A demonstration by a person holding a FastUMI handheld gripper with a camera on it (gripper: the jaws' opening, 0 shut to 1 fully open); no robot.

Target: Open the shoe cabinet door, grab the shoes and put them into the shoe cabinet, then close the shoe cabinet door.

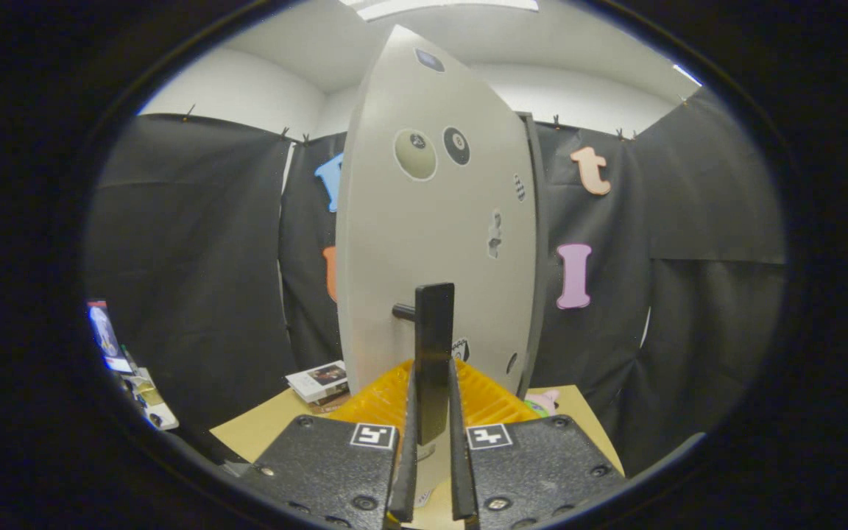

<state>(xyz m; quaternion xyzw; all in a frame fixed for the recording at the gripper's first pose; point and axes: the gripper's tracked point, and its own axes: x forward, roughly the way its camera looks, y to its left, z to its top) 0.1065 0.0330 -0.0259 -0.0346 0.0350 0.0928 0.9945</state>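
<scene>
Already clamped: black door handle [434, 353] pinched between both fingers of the gripper [433, 442], long axis upright, dead ahead along the fingers. Handle standing off the pale shoe cabinet door [431, 243] on a short stub, door seen nearly edge-on, likely part-open. Below the handle, an orange ribbed tray [387, 401]; left of the handle, a small book [319, 381] on the tan tabletop [262, 430].

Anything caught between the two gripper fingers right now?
Yes: the gripper view shows the gripper shut on the black bar handle of the white cabinet door.
</scene>
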